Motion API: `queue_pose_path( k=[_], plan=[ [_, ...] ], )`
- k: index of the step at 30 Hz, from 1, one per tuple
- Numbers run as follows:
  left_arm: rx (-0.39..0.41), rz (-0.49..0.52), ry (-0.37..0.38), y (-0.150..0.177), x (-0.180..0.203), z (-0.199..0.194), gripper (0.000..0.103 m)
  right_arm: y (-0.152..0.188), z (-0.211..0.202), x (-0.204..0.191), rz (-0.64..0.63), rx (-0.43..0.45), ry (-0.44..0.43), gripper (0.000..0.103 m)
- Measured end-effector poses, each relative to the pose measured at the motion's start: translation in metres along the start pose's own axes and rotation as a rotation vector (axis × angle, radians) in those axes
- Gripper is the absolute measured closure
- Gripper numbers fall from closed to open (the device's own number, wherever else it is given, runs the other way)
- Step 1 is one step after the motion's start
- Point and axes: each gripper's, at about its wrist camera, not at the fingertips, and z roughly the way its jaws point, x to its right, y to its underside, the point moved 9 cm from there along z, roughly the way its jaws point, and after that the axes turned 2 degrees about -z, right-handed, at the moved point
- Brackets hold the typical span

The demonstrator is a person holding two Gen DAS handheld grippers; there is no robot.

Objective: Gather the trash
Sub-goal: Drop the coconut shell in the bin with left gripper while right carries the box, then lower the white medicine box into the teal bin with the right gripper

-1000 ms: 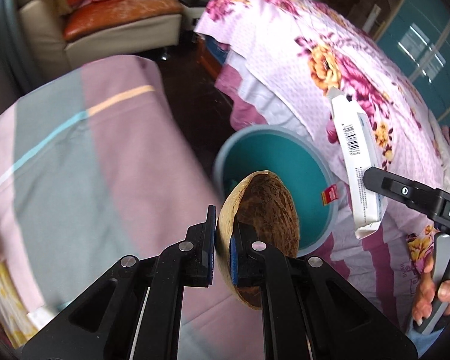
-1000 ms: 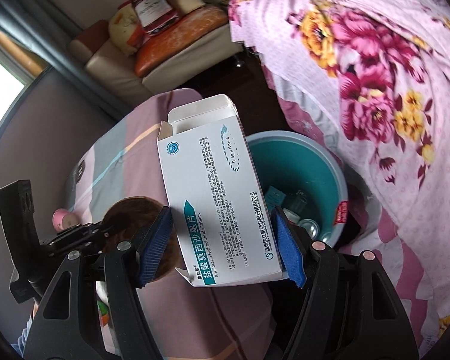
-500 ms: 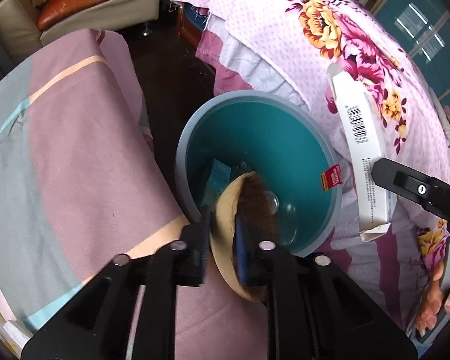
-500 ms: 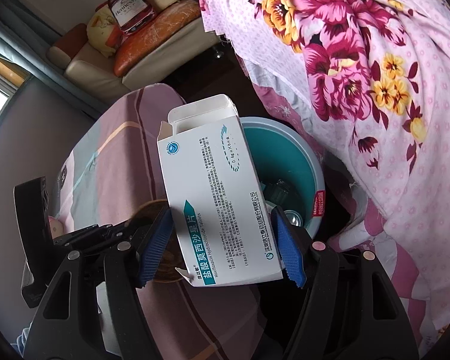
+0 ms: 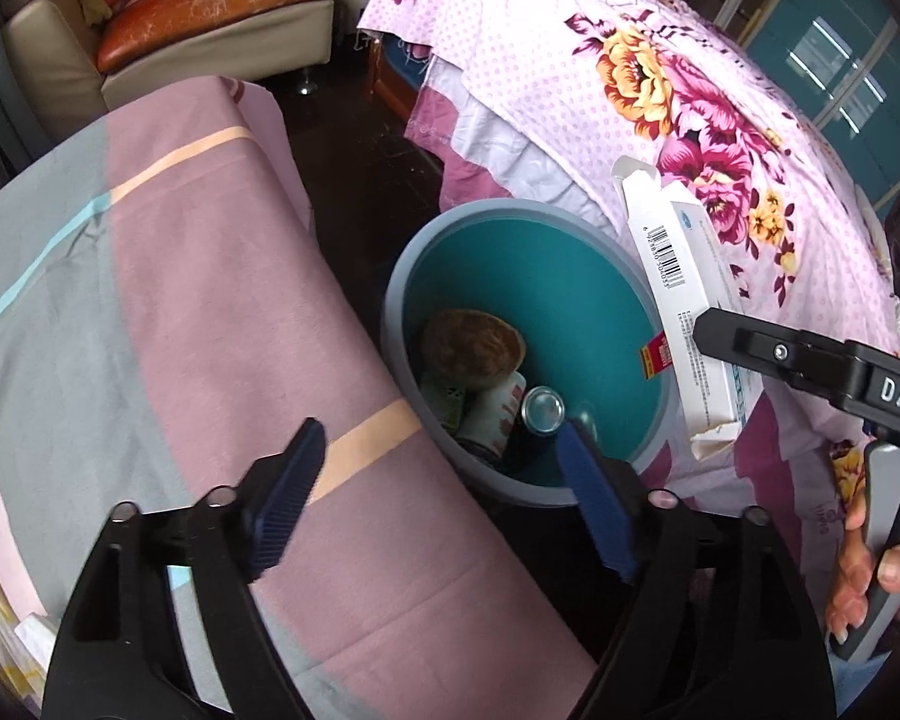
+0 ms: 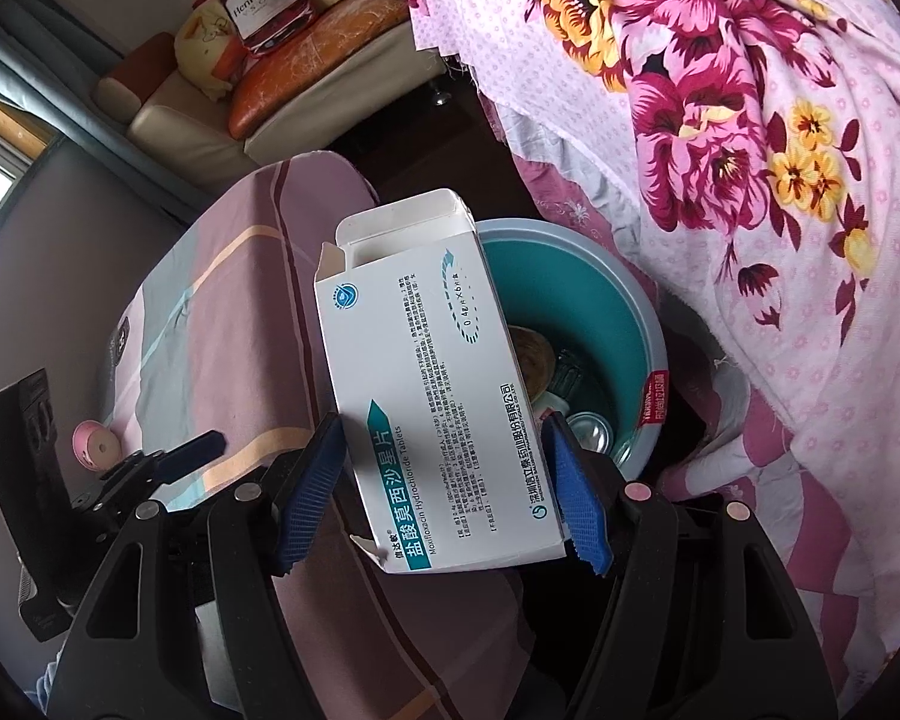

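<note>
The floral bed (image 5: 660, 96) fills the left wrist view from 12 to 3 o'clock, and a striped cloth (image 5: 180, 276) covers the 9 o'clock side. Between them on the dark floor stands the teal bin (image 5: 576, 276), just right of centre. In it lie a brown shell (image 5: 471, 348) at the bin's 9 o'clock, with a cup (image 5: 492, 414) and a can (image 5: 543, 411) below it.

The left tool (image 5: 444, 480) hangs over the bin's near rim; its jaws have just been opening and now stand wide with nothing between them, so the shell's drop looks done.

The right tool (image 6: 444, 492) grips a white box (image 6: 432, 384) by its long edges, the open flap up, at 3 o'clock in the left view and over the bin's left rim in its own.

The box seems to be next: the right tool likely needs to carry it over the bin's mouth, then spread its jaws.
</note>
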Motion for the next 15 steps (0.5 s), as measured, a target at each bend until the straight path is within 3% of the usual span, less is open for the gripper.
queue_pose_path(
  k=[15],
  plan=[
    [0.010,-0.052,0.028,0.015,-0.024,-0.021,0.014,0.002,0.006,-0.002,0.015,-0.021,0.047,0.033]
  ],
)
